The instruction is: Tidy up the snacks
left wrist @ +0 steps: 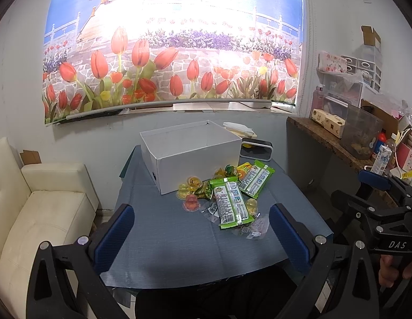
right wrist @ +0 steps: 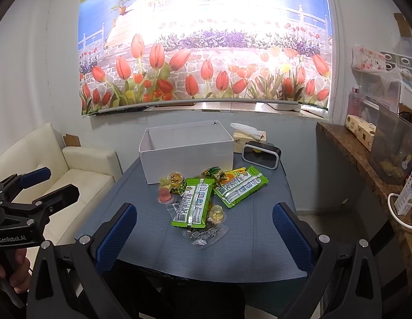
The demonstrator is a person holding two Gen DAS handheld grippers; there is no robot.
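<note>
Tulip-print blind [left wrist: 174, 53] fills the back wall, over a blue-grey clothed table [left wrist: 163, 228]. An open white cardboard box [left wrist: 190, 154] sits at its far side, with a pile of green snack packets and jelly cups [left wrist: 227, 199] right in front. Left gripper [left wrist: 202, 235] and right gripper [right wrist: 203, 235] both gape wide, holding nothing, hovering near the table's front edge.

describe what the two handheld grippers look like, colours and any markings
Both are black plastic frames with silver round bolts and two fingers faced with blue textured pads. The left gripper carries white "GenRobot.AI" lettering on its body, seen from the right wrist view. The right gripper shows white "DAS" lettering, seen from the left wrist view. No cables are visible.
</note>
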